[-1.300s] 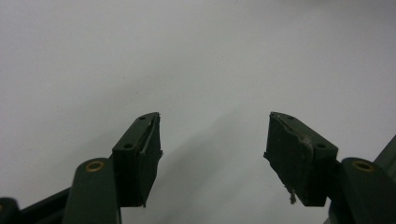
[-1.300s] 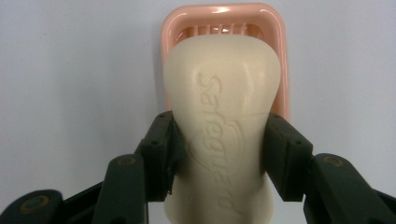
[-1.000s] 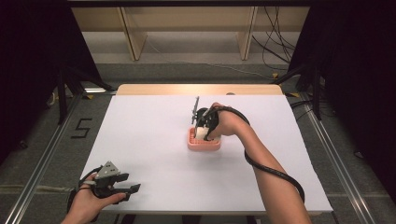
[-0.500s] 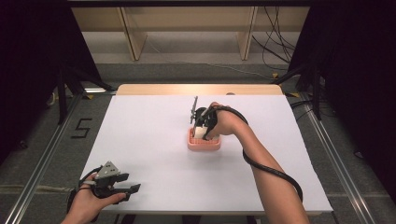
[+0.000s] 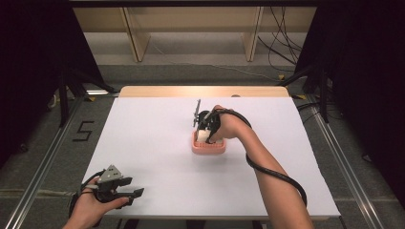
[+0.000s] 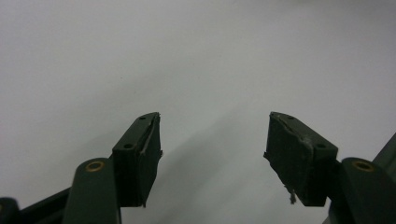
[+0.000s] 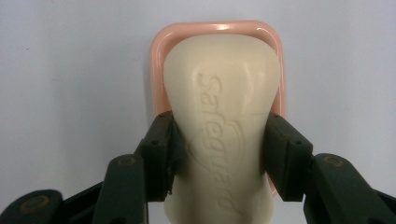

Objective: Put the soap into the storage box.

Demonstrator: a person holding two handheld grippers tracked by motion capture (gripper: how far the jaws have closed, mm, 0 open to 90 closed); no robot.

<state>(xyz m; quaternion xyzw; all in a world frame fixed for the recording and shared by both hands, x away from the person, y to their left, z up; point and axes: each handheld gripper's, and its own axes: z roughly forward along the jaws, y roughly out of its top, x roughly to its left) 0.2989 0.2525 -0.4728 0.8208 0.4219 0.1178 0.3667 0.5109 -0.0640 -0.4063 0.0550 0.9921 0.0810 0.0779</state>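
right gripper (image 7: 219, 154) clamped on the soap (image 7: 222, 107) over the pink dish (image 7: 159, 51), centre of the high view. we keep the bar level and lower it squarely inside the rim. left gripper (image 6: 212, 154) apart, idle, lower left.

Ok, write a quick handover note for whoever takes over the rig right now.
Right gripper: shut on the soap bar, holding it over the pink soap dish at mid-table.
Left gripper: open, holding nothing, near the table's front left edge.
Done: soap gripped at the dish.
Left: whether the bar rests in the dish or hangs just above it can't be told; check that before you release or lift.
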